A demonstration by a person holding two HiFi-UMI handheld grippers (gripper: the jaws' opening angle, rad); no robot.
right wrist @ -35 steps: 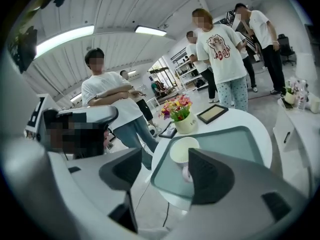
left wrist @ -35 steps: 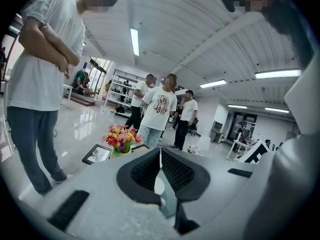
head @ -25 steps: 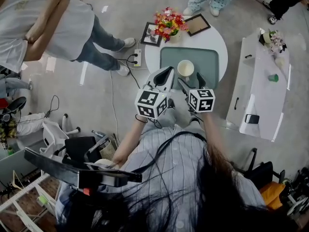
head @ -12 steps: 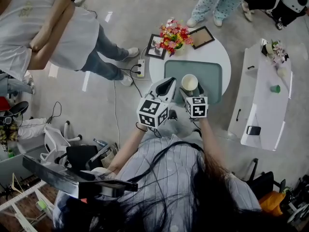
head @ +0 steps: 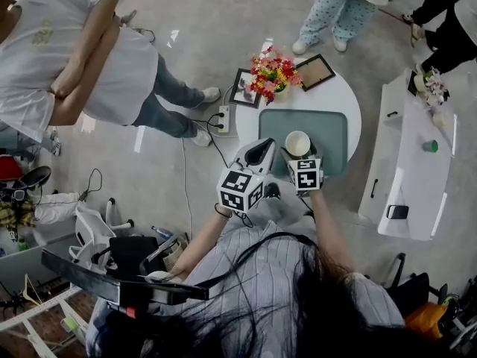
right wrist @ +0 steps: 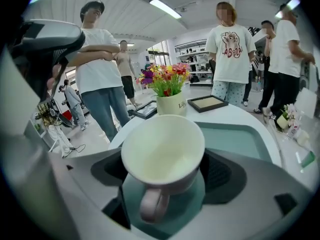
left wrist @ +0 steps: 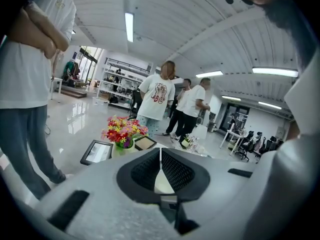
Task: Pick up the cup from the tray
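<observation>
The cup [right wrist: 162, 151] stands on the tray [right wrist: 235, 136], at its near edge, right between the jaws of my right gripper [right wrist: 167, 184]. That gripper is released: its jaws are spread wide, one on each side of the cup, with a strip of dark ribbed pad showing past each wall. The right gripper view gives me what the head view does not: the cup's looped handle points straight back at the camera, and the inside is bare, cream and glossy, tapering towards the base. From the head view I get only a pale round rim [head: 297, 143] on the teal, round-cornered tray [head: 332, 129], just ahead of the right gripper [head: 298, 154].

My left gripper [head: 261, 146] hangs just left of the tray, over the table edge. In its own view the jaws [left wrist: 160, 156] are clenched together with nothing between them, their meshed pads meeting in a thin line.

The tray lies on a round white table [head: 355, 110]. Beyond it, a white vase of red, yellow and purple flowers [head: 272, 73] stands between two dark picture frames [head: 244, 88] [head: 314, 71]. Nothing stands between the jaws and the cup. Several people stand around the table on a shiny grey floor, and a power strip [head: 223, 119] lies at the table's foot.
</observation>
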